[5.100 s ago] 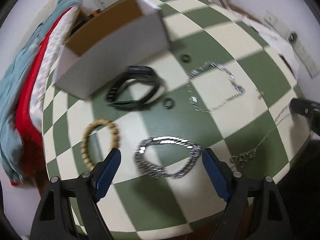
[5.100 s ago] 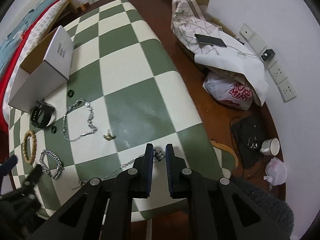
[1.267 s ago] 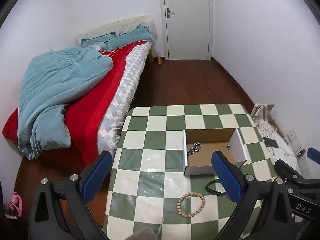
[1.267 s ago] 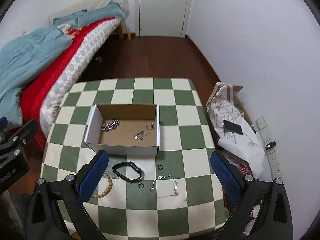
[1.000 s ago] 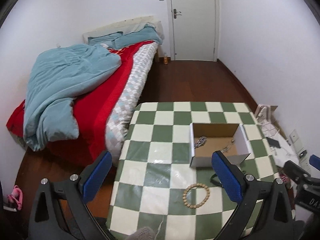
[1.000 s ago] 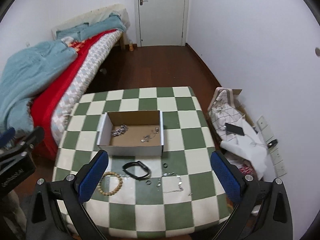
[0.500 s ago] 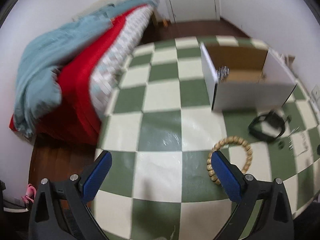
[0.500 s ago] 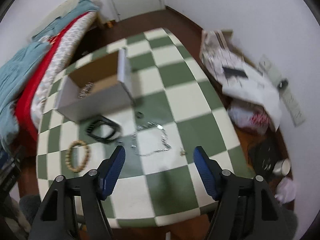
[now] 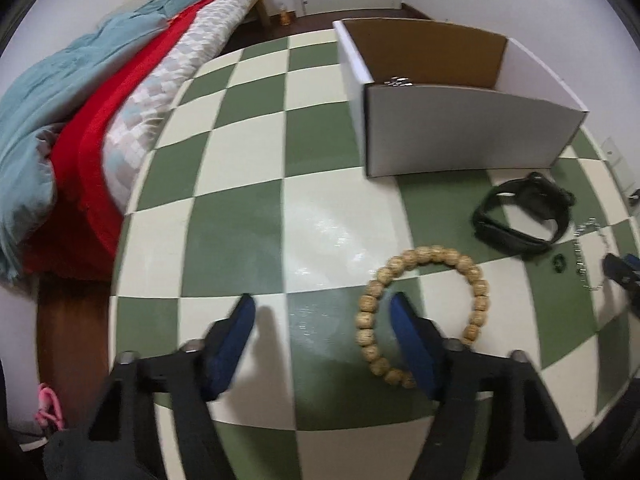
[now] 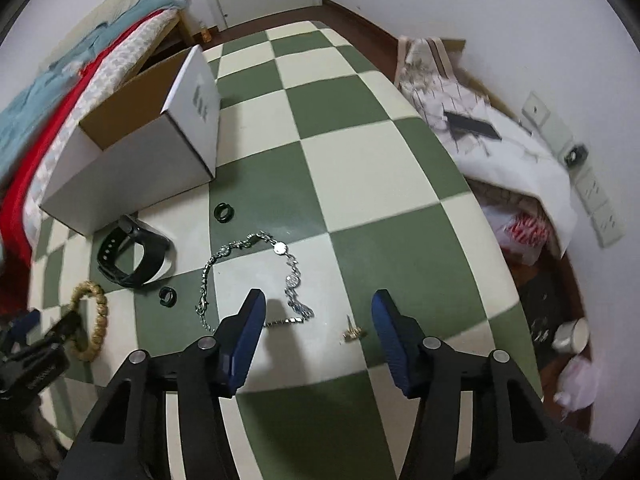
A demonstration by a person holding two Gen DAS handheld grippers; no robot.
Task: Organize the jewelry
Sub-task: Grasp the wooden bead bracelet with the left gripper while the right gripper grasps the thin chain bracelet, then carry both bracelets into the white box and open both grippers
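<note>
My left gripper [image 9: 322,312] is open low over the checkered table [image 9: 248,216]; its right finger sits inside the ring of a wooden bead bracelet [image 9: 424,264]. A white cardboard box [image 9: 460,136] stands behind, with a silver chain just showing inside. A black watch band [image 9: 520,216] lies to its right. My right gripper [image 10: 318,308] is open above a thin silver chain [image 10: 248,272] and a small gold earring [image 10: 353,333]. Two black rings [image 10: 222,213] [image 10: 167,296] lie near the box [image 10: 132,168]; the bracelet [image 10: 94,320] and band [image 10: 132,256] show here too.
A bed with red and blue covers [image 9: 72,100] runs along the table's left side. Right of the table, a bag with a phone on white cloth [image 10: 480,132], plastic bags and a cup [image 10: 570,334] sit on the floor. The table's near edge is close under both grippers.
Both grippers have dropped from high above the room to just over the table. The left came down at the bead bracelet, the right at the thin chain and earring. Both jaws narrowed.
</note>
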